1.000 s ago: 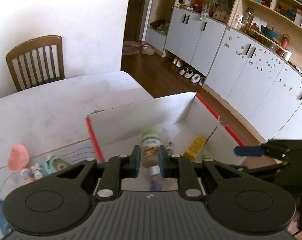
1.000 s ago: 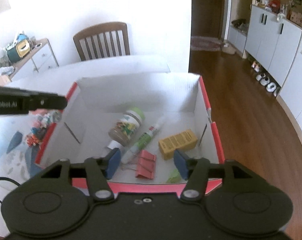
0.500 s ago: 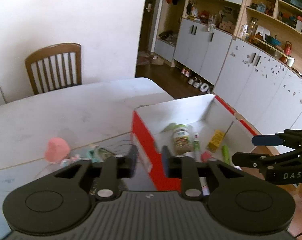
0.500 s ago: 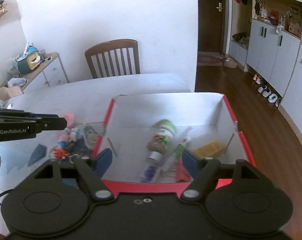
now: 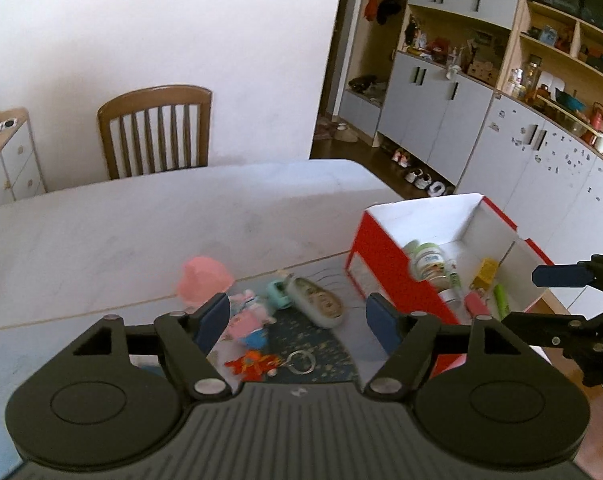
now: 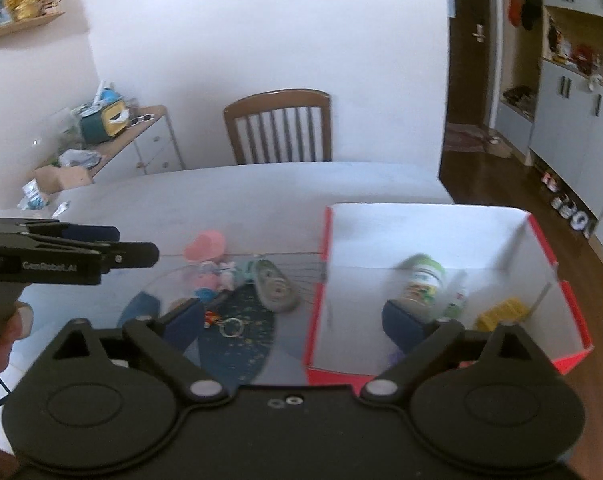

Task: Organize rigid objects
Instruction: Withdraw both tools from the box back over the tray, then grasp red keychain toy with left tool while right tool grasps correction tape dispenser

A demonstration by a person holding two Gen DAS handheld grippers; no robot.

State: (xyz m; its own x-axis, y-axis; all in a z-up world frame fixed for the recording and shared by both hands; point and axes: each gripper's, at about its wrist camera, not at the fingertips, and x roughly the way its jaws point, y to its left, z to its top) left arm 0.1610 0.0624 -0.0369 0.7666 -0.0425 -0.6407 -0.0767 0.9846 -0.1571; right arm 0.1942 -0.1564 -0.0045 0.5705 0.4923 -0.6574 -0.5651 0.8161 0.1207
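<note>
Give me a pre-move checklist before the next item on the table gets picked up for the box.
1. Left gripper jaws open with nothing between them, having just been opening: ok.
2. Right gripper jaws wide and empty, also just opened: ok.
3. Items remaining on the table: pink toy figure, grey oval case, keyring: ok.
4. Room in the red box beside the jar: ok.
5. Exact outlines of the toys: blurred, cannot tell.
</note>
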